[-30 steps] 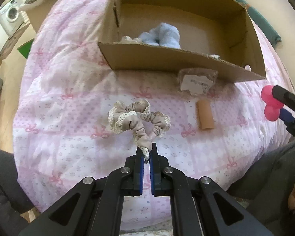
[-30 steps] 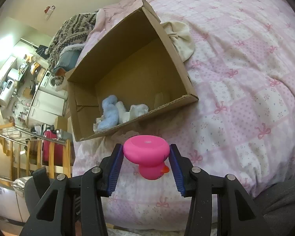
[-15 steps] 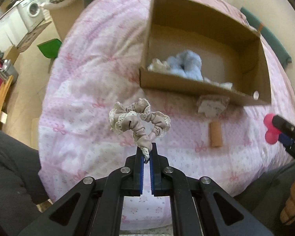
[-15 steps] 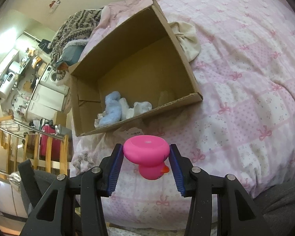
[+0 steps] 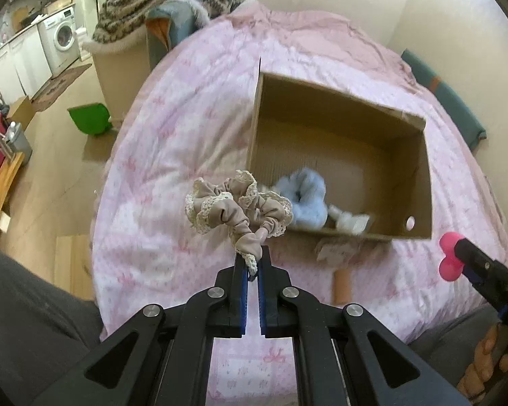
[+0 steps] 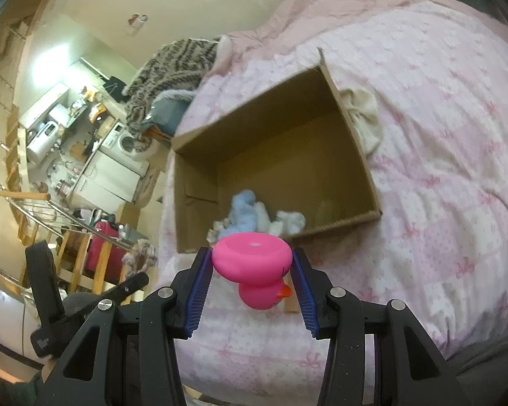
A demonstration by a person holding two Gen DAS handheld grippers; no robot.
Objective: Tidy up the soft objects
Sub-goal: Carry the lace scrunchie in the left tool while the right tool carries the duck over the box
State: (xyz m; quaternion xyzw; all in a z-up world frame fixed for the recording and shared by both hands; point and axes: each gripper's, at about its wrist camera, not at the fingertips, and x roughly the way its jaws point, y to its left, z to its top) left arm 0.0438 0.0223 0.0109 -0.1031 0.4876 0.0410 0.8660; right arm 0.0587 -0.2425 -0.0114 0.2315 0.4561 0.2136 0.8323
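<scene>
My left gripper (image 5: 250,264) is shut on a beige lace-trimmed scrunchie (image 5: 235,203), which hangs in the air above the pink bed near the front left corner of the open cardboard box (image 5: 342,125). My right gripper (image 6: 252,274) is shut on a pink rubber duck (image 6: 252,264), held upside down in front of the box (image 6: 274,142). That duck (image 5: 450,258) and gripper also show at the right edge of the left wrist view. Inside the box lie a fluffy blue scrunchie (image 5: 304,196) and small white soft items (image 5: 350,220).
A pink patterned quilt (image 5: 193,128) covers the bed. A clear packet (image 5: 335,248) and a tan cardboard tube (image 5: 342,284) lie in front of the box. A cream cloth (image 6: 365,118) lies by the box's right wall. A person's grey-clad legs (image 5: 34,304) are at the bed's near edge.
Both grippers have risen with their loads. The scrunchie has come up off the quilt, and the box now appears lower and farther off in both views.
</scene>
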